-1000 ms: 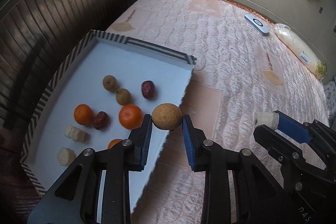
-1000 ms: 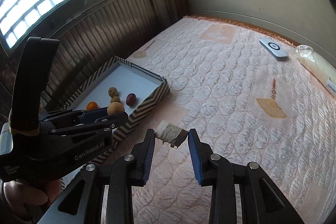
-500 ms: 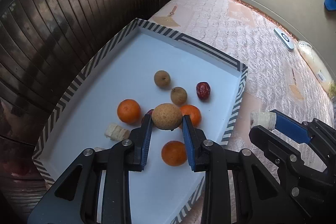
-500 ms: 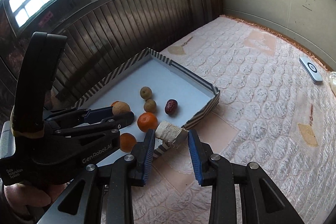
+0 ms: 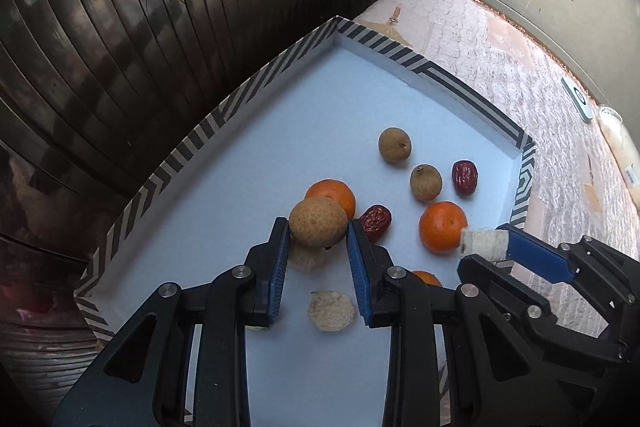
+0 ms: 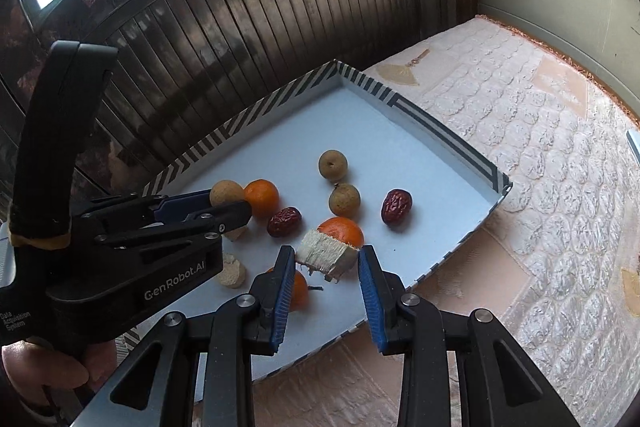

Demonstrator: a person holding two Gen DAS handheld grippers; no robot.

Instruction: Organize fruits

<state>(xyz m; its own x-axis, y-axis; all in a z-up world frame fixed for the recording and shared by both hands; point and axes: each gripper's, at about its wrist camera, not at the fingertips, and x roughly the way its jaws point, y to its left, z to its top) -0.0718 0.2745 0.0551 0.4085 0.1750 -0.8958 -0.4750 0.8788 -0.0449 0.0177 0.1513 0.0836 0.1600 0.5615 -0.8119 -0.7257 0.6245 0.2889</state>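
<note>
The tray (image 5: 384, 47) on the mattress (image 6: 540, 155) holds three oranges (image 6: 262, 197), one half hidden, two red dates (image 6: 396, 207), two brown longans (image 6: 333, 165) and two pale slices (image 5: 330, 311). The left hand-held gripper (image 5: 318, 239), marked "GenRobot.AI", clamps a third longan (image 5: 318, 221) above the tray. The right hand-held gripper (image 6: 326, 259) pinches a pale fibrous chunk (image 6: 326, 257).

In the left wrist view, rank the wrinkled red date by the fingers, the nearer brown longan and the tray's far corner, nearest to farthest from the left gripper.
From the left gripper:
1. Wrinkled red date, just right of the fingertips.
2. Brown longan, farther right, mid-tray.
3. Tray's far corner, at the back.
</note>
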